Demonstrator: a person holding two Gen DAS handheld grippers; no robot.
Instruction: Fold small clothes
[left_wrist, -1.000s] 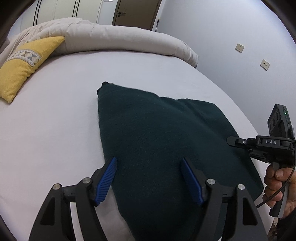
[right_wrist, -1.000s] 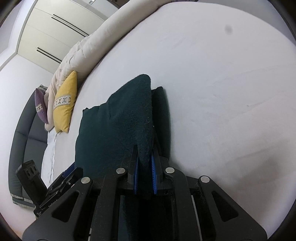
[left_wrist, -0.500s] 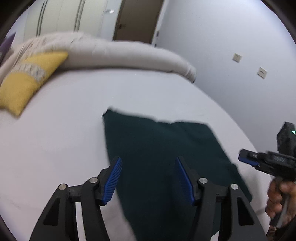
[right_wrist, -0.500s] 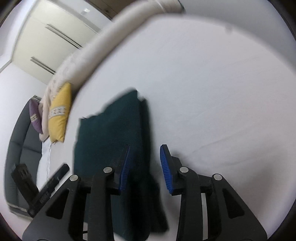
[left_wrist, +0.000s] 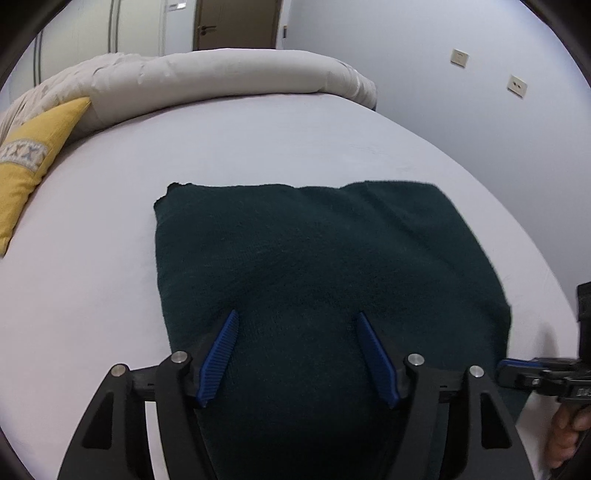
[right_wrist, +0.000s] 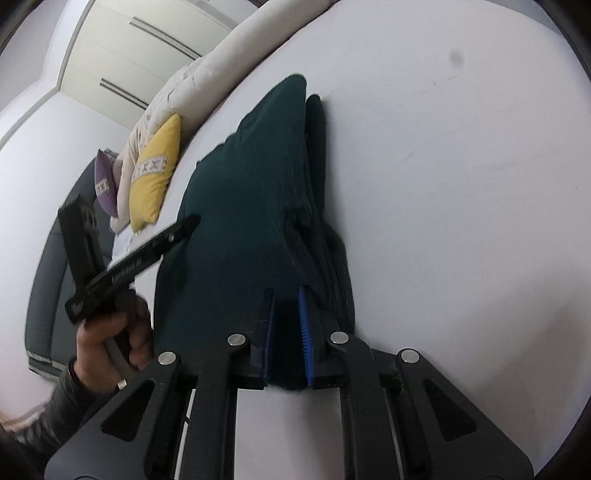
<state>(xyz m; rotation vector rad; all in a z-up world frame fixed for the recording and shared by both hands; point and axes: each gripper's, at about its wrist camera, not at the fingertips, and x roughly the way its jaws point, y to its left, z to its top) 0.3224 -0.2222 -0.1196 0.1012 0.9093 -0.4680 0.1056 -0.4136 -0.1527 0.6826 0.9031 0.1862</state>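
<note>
the dark green knit garment lies folded on the white bed sheet. left gripper hovers spread apart over its near edge; right gripper, at 3 o'clock, pinches that edge's fabric.

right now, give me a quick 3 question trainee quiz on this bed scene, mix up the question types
1. True or false: the left tool is shut on the dark green garment.
2. Multiple choice: what is the right tool doing? A) hanging open above the bare sheet B) closed on the near edge of the dark green garment C) gripping the yellow pillow
3. Fill in: in the right wrist view, the small cushion beside the yellow pillow is ____.

Key: 1 false, its jaws stand wide open over the garment. 2 B. 3 purple.
</note>
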